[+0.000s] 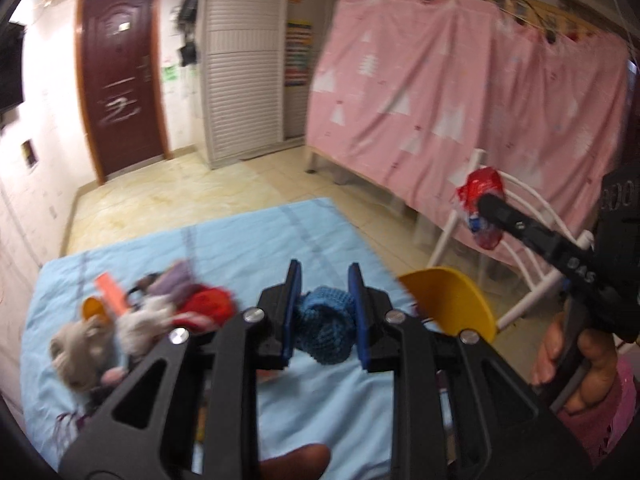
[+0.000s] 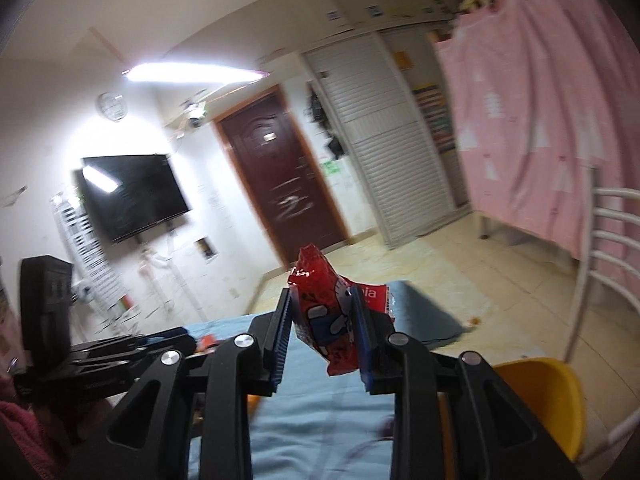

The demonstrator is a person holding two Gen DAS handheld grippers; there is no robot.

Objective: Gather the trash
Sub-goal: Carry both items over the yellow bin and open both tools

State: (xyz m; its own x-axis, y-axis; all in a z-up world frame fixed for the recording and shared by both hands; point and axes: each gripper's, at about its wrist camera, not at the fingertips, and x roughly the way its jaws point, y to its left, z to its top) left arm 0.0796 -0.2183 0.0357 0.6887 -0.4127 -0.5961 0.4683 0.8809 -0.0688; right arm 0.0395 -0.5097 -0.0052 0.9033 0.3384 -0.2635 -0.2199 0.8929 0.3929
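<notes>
Wrapper (image 2: pixel 332 316) pinched between right fingers (image 2: pixel 362 336); blue knit (image 1: pixel 325 330) between left fingers (image 1: pixel 291 312).

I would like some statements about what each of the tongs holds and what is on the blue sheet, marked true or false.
1. The left tongs grip a blue knitted item. True.
2. The right tongs are empty. False: they grip a red snack wrapper.
3. Soft toys lie on the blue sheet. True.
4. The door stands open. False: it is shut.
5. The yellow chair is on top of the blue sheet. False: it stands beside it.
</notes>
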